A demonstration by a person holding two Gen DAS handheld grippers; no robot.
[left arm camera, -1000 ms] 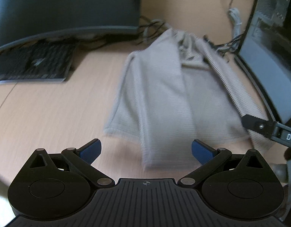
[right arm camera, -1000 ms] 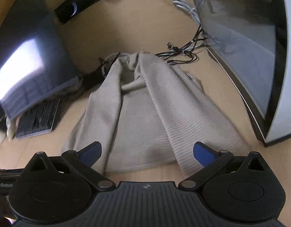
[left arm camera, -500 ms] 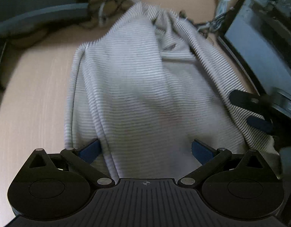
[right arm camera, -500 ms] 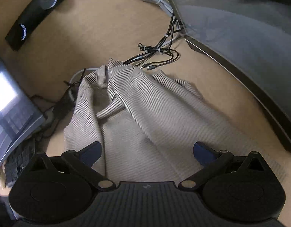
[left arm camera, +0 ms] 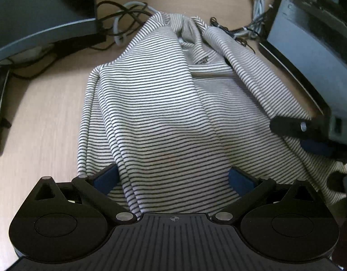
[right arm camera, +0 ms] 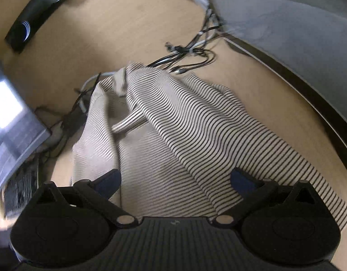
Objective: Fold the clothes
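Left wrist view: wooden desk [left arm camera: 38, 140] under a striped shirt [left arm camera: 164, 117], side panels lapped inward, collar end far, hem near, between two monitors. Soft, light knit, likely to sag and slide; best pinched at the hem corners through both layers. Left gripper [left arm camera: 173, 178] spread wide over the near hem, holding nothing; right gripper [right arm camera: 175, 180] equally wide over the hem's right part, empty. Cables [right arm camera: 187, 54] just beyond the collar

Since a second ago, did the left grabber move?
Yes. The left gripper came forward and closer to the striped shirt: its open fingers now straddle the shirt's near hem, and the monitor behind has slid toward the picture's edge.
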